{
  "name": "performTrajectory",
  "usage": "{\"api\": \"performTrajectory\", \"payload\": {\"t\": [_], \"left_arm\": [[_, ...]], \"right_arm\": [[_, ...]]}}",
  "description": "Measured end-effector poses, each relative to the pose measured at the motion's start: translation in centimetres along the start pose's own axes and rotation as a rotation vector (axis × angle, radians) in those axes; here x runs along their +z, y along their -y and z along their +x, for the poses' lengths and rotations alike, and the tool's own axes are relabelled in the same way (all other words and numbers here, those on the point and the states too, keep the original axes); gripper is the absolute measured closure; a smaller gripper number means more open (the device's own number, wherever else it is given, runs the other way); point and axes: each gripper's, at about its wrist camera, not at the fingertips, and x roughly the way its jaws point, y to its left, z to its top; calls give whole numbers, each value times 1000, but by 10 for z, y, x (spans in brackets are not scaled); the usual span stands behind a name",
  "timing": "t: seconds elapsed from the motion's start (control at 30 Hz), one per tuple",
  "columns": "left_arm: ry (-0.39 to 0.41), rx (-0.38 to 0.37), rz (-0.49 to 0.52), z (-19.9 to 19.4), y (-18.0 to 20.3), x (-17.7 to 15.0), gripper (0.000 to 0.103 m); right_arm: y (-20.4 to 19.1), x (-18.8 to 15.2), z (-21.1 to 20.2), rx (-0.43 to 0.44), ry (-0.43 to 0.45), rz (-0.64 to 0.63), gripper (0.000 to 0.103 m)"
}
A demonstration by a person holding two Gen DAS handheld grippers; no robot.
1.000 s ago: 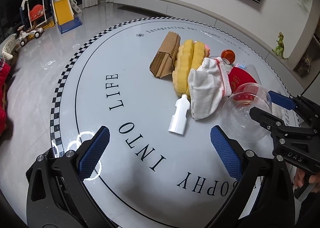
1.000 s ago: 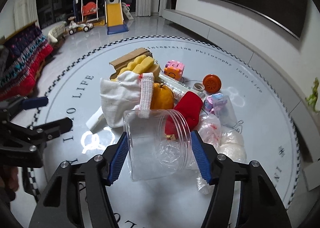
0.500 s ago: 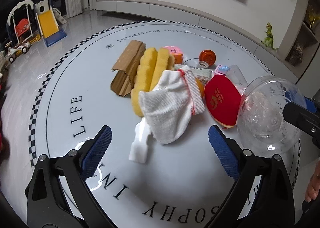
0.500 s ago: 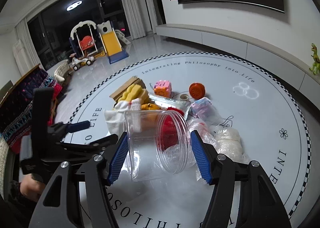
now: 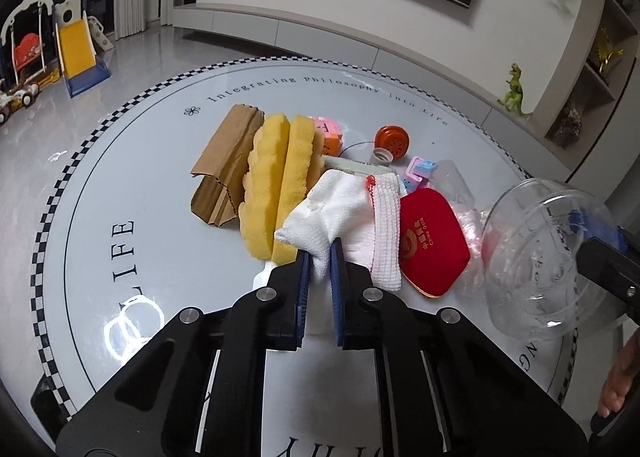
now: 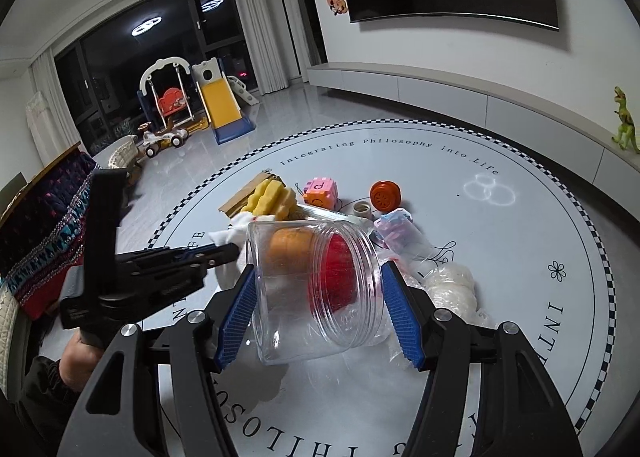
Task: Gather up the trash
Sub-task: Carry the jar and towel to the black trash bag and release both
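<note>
My left gripper (image 5: pixel 319 257) is shut on the near corner of a white sock (image 5: pixel 340 209) with a pink cuff, which lies on the round table's trash pile. The sock also shows in the right wrist view (image 6: pixel 234 235), pinched by the left gripper (image 6: pixel 230 251). My right gripper (image 6: pixel 316 289) is shut on a clear plastic jar (image 6: pixel 316 289), held tilted with its mouth facing away from me, above the table to the right of the sock. The jar shows at the right in the left wrist view (image 5: pixel 544 261).
On the white round table (image 5: pixel 120 185) lie folded cardboard (image 5: pixel 226 169), yellow sponges (image 5: pixel 280 185), a red pouch (image 5: pixel 430 245), a pink block (image 6: pixel 320 191), an orange disc (image 6: pixel 385 196), a bottle cap (image 6: pixel 362 209), clear plastic bags (image 6: pixel 452 285). A toy slide (image 6: pixel 220 105) stands beyond on the floor.
My left gripper moved forward to the sock and shut on its near corner; it was open before. The right gripper lifted the jar and kept its hold.
</note>
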Motion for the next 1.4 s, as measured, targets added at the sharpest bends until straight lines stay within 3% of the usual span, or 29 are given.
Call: {"api": "performTrajectory", "payload": {"t": [0.43,0.97,1.4], "left_arm": [[88,66,-8,-91,-20,-41,93],[130,270,-172,-179,-104,-122,93],[78,426,-341,-205,-160,-186,93]], "right_arm": [[-56,-11,-17,51,14,-65,39],[-195,-40,-9,296,-34,-237,39],[-288,-78,10,465,-132,-370,39]]}}
